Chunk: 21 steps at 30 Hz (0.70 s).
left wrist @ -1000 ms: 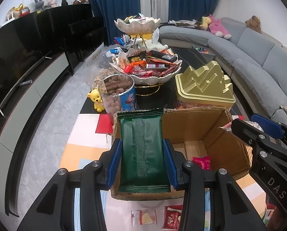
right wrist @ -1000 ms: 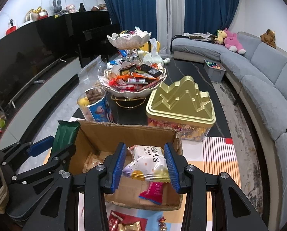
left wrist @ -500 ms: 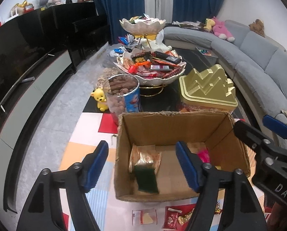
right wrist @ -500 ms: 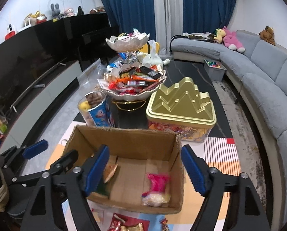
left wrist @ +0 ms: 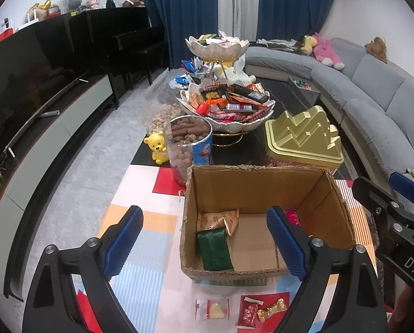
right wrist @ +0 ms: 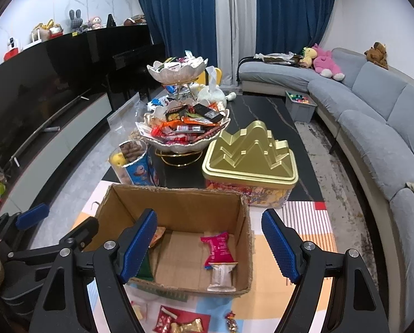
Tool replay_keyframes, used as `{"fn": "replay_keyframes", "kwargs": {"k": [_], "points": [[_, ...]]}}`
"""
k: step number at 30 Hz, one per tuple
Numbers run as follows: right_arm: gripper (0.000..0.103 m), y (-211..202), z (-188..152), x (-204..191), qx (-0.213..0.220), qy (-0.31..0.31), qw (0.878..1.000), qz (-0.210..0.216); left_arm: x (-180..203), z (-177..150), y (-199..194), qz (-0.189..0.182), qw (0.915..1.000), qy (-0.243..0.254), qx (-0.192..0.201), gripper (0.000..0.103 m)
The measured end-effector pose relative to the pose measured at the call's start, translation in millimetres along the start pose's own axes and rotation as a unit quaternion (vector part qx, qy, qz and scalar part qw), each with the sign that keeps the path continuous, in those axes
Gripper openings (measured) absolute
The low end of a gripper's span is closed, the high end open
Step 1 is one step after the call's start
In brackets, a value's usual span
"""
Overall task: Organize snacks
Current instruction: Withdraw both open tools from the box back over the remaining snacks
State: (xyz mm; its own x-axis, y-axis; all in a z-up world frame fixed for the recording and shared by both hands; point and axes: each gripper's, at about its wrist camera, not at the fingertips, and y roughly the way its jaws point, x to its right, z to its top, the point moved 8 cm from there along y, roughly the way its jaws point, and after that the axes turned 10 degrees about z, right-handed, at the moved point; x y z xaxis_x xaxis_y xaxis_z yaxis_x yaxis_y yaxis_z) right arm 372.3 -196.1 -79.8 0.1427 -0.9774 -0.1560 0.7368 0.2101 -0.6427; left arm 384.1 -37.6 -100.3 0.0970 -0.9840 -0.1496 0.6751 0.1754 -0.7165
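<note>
An open cardboard box (left wrist: 251, 177) (right wrist: 179, 197) stands on the colourful mat. Inside lie a green packet (left wrist: 213, 248), a gold packet (left wrist: 219, 220), a pink packet (right wrist: 218, 248) and a pale packet (right wrist: 222, 273). My left gripper (left wrist: 205, 242) is open and empty above the box's near left side. My right gripper (right wrist: 209, 245) is open and empty above the box's near right side. Loose wrapped snacks lie in front of the box: a clear-wrapped one (left wrist: 212, 309), a red one (left wrist: 248, 312) and a gold candy (left wrist: 272, 309).
Behind the box stand a clear jar of brown snacks (left wrist: 190, 145), a yellow bear figure (left wrist: 158, 151), a gold mountain-shaped tin (left wrist: 302, 138) and a two-tier bowl stand full of snacks (left wrist: 226, 108). A grey sofa (right wrist: 373, 127) runs along the right, a TV unit (left wrist: 40, 127) along the left.
Both grippers opened and pulled back. The green packet dropped from my left gripper into the box, and the pale and pink packets dropped from my right gripper into it.
</note>
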Motion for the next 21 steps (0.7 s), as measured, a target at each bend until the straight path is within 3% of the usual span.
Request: {"fn": "replay_keyframes", "kwargs": {"k": [21], "points": [[0.082,-52,-9,1,0.027,0.003,1.0,-0.011,-8,-16,-51,-0.002,0.9999,-0.002,0.016,0.094]]}}
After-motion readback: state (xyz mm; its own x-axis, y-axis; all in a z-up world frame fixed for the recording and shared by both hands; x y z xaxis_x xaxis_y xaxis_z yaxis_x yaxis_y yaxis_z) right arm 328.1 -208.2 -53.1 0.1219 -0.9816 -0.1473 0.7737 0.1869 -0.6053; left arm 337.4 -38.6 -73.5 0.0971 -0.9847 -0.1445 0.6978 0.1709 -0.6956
